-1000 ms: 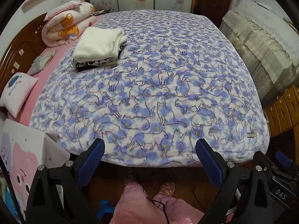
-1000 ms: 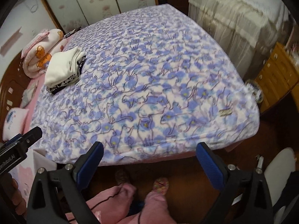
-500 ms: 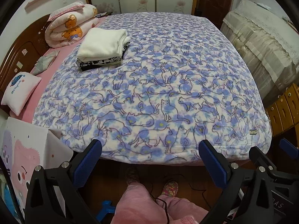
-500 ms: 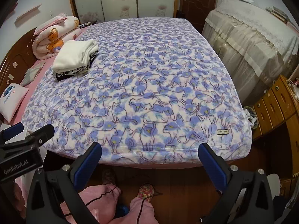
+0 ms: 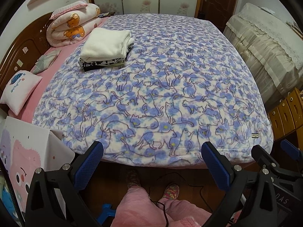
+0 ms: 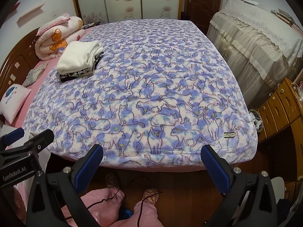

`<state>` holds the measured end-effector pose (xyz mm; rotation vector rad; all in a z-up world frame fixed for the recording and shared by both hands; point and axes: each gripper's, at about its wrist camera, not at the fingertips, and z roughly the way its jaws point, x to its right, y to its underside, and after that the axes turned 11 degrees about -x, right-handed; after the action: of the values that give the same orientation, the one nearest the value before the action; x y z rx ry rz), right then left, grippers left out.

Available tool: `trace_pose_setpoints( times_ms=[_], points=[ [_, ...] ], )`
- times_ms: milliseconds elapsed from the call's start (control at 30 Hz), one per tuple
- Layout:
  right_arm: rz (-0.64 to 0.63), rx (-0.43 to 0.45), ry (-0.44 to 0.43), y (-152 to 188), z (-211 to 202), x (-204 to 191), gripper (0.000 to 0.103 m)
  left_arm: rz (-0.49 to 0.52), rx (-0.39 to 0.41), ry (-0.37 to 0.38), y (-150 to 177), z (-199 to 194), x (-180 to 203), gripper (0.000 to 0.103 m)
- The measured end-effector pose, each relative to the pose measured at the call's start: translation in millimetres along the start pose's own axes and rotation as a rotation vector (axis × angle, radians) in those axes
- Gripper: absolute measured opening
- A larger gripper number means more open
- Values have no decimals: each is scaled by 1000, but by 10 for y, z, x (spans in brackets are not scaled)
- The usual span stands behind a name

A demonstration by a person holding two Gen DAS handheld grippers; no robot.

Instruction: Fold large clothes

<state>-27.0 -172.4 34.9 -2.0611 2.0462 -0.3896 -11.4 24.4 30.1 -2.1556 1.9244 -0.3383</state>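
You hold both tools at the foot of the bed, above the floor and your slippered feet. Your left gripper (image 5: 151, 162) stands with its jaws spread wide and nothing between the blue ribbed pads (image 5: 89, 165); your right gripper (image 6: 151, 163) is likewise released and empty, its pads framing the near hem.

The nearest cloth is the cat-print blanket (image 5: 161, 87), a plush, napped fleece in lilac and cream, spread flat across the bed with its stitched hem hanging just over the edge. A small woven label (image 6: 229, 134) sits near the right corner. Toward the headboard on the left rests a folded stack (image 5: 106, 49): a thick cream knit on top, black-and-white patterned cloth under it.

No unfolded garment shows on the bed, so the next piece to fold cannot be told; the stack looks finished.

Risks from here, in my judgement: the fleece is thick and slippery, so a shallow pinch at the hem could slide off, and uneven pulls from your two hands would skew the fold. Dragging the blanket would topple the stack riding on it. The cable (image 6: 113, 194) by your feet could snag.
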Motion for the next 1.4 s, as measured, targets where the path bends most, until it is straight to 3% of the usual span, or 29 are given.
trace_pose_setpoints(
  times_ms=[1400],
  points=[
    [30, -22, -15, -36, 73, -20, 103, 50, -8, 1, -135, 48, -95, 103]
  ],
)
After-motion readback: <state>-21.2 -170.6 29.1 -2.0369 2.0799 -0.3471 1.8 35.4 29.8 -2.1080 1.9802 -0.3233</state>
